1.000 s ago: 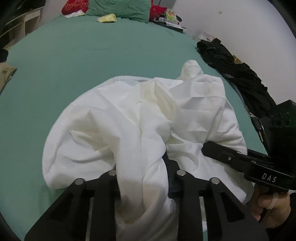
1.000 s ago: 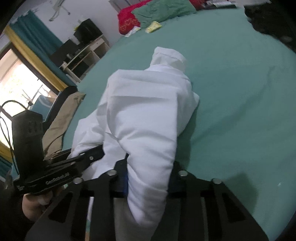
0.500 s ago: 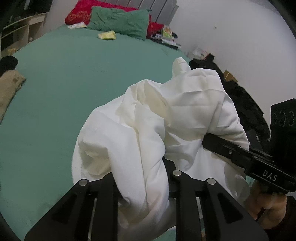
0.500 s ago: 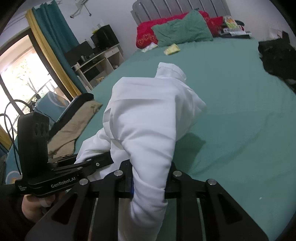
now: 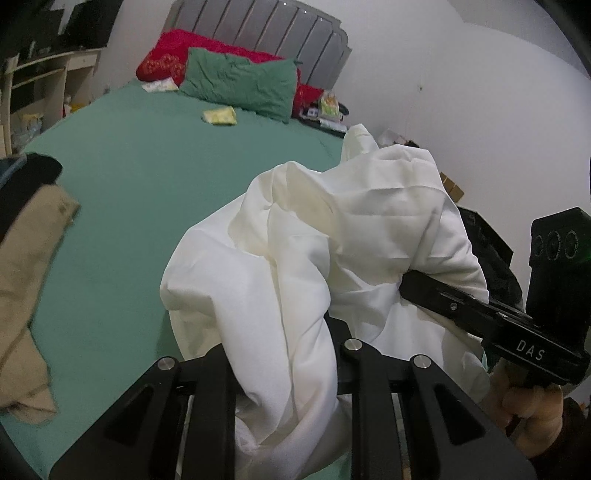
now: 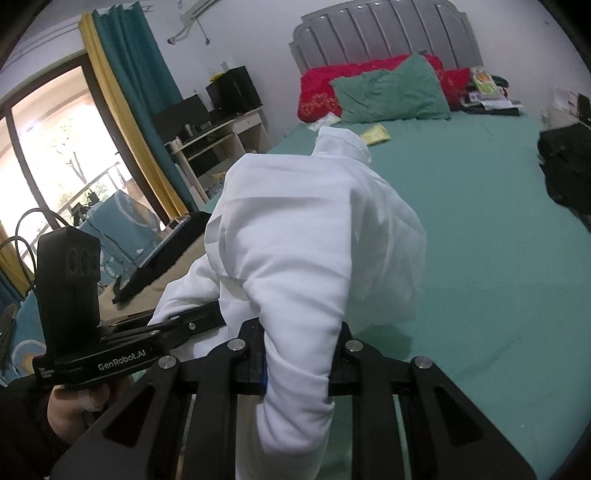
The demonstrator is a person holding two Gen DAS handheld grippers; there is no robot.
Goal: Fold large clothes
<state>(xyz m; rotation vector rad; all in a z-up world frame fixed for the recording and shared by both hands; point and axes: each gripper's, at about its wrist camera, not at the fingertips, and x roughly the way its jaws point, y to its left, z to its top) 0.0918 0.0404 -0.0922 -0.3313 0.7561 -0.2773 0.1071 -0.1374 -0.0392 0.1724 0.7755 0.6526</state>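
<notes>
At far left a tan garment (image 5: 26, 295) of matte woven cloth lies crumpled on the smooth green bedsheet (image 5: 147, 177). The left gripper (image 5: 284, 354), a rigid black linkage with silver pivot pins, has its jaws clamped on a bunched fold of the white garment (image 5: 332, 258). This thin, creased fabric is lifted in a rounded, billowing mound above the sheet. The right gripper (image 6: 299, 354) has its jaws closed on another gathered fold of the same cloth (image 6: 306, 240), which drapes in soft tubes. A wrinkled green pillow (image 6: 391, 96) rests against a ribbed grey headboard (image 6: 384, 33). A black garment (image 6: 569, 166) lies at right.
</notes>
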